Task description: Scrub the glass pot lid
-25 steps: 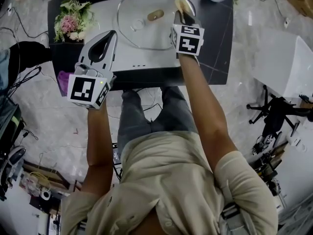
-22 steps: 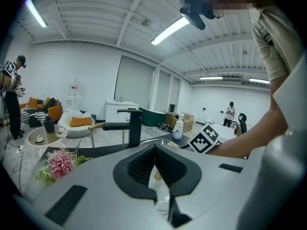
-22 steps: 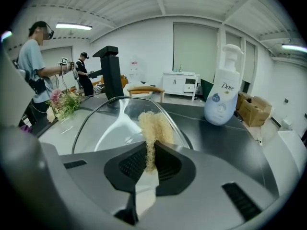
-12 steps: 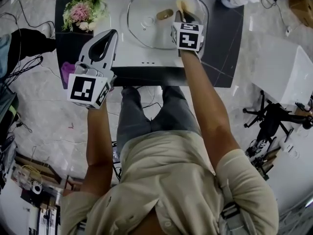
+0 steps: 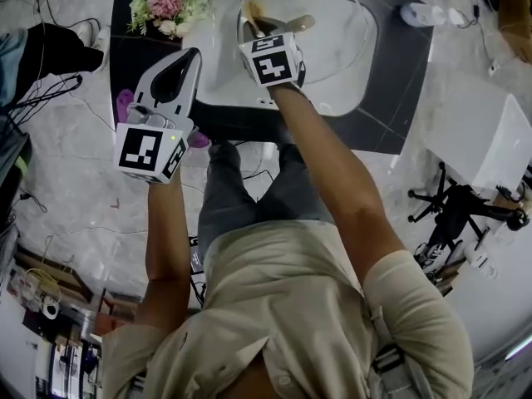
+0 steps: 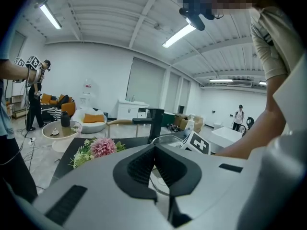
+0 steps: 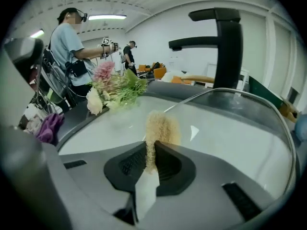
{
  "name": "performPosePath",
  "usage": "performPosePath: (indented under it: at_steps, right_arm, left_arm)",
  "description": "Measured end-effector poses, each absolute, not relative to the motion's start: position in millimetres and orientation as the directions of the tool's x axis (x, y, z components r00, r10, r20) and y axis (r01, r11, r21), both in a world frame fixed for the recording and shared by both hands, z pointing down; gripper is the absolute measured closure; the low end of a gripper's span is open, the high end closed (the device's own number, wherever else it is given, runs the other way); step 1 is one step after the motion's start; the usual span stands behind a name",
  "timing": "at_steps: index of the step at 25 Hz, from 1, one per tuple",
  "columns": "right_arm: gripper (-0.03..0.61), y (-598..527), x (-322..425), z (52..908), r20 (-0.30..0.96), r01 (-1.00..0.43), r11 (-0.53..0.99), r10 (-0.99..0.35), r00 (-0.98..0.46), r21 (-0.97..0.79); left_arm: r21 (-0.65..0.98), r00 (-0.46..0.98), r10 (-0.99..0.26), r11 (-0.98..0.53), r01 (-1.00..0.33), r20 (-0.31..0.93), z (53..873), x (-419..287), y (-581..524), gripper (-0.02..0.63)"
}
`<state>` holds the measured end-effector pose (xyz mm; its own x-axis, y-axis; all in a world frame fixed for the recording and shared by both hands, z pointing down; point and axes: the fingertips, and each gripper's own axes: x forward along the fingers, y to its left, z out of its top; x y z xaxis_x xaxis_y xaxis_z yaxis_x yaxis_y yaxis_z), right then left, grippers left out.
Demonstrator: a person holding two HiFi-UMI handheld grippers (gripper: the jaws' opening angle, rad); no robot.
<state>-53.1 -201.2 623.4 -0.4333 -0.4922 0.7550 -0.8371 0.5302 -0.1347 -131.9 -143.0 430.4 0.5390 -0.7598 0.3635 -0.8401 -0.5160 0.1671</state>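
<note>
Clearly, your right gripper [image 7: 153, 150] had its 2 fingers pinched on a tan scrubber [image 7: 160, 128], whose fuzzy end stuck out past the tips at the left rim of the glass pot lid [image 5: 332, 36]. You could not tell whether it touched the glass. That lid lay in the white sink [image 5: 218, 52] set into the dark surface [image 5: 399, 65]. Your left gripper [image 6: 154, 150] hung at the surface's near edge, apart from the lid, fingers pressed together on nothing.
</note>
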Motion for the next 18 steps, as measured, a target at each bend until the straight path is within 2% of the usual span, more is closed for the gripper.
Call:
performPosePath:
  at_steps: [5,11,14,18]
  right_arm:
    - [0.537,-192,-60,628,0.762,-0.834,0.527,-0.471,-0.445,-0.161]
    - [0.537,-188,-28,636,0.780,-0.847,0.508,-0.462,-0.422,-0.157]
    - [0.537,-189,17,645,0.793,-0.889,0.425,-0.476,-0.380,-0.171]
    - [0.538,-187,93,643,0.796,-0.944,0.197,-0.508,-0.329,-0.264]
  left_arm:
    - [0.169,0.539,-0.761,-0.515,-0.840,0.361,431,-135,-145,0.600]
    - [0.165,0.562,-0.745,-0.542,-0.824,0.358,437,-121,-150,0.599]
    - [0.169,0.568,-0.738,-0.548,-0.820,0.365,435,-111,-155,0.598]
    - [0.171,0.580,-0.726,-0.561,-0.810,0.368,432,-95,-162,0.599]
